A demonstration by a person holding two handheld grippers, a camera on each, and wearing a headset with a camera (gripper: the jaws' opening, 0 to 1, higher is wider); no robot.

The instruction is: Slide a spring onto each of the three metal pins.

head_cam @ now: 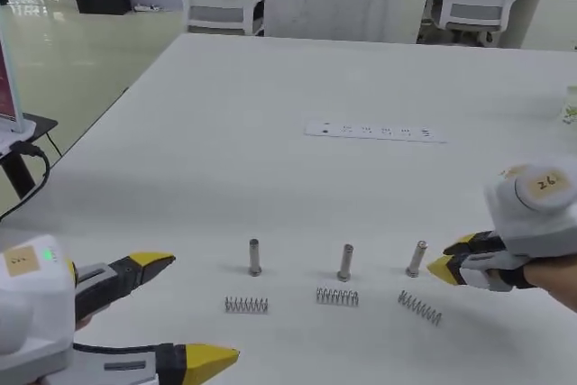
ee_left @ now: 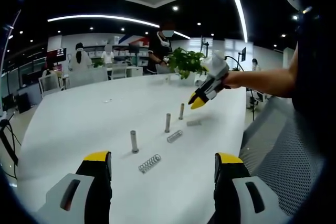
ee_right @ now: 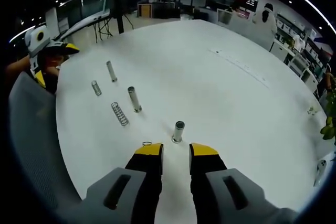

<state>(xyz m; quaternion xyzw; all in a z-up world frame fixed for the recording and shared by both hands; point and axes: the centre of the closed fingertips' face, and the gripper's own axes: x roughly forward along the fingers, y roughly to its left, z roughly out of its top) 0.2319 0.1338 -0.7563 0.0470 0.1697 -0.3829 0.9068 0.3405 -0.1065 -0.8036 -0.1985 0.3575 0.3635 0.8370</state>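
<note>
Three short metal pins stand upright in a row on the white table point(head_cam: 270, 151): left pin point(head_cam: 254, 257), middle pin point(head_cam: 346, 261), right pin point(head_cam: 417, 259). A loose spring lies in front of each: left spring point(head_cam: 246, 305), middle spring point(head_cam: 337, 296), right spring point(head_cam: 420, 307). My left gripper point(head_cam: 194, 310) hovers at the near left, jaws wide open and empty; ahead of it lie the left pin point(ee_left: 134, 141) and left spring point(ee_left: 149, 163). My right gripper point(head_cam: 451, 256) sits just right of the right pin point(ee_right: 178, 131), jaws a little apart, nothing between them.
A white power strip point(head_cam: 374, 132) lies flat mid-table beyond the pins. Office chairs point(head_cam: 329, 11) stand at the far edge. A potted plant point(ee_left: 186, 61) is at the table's right end. People stand far behind.
</note>
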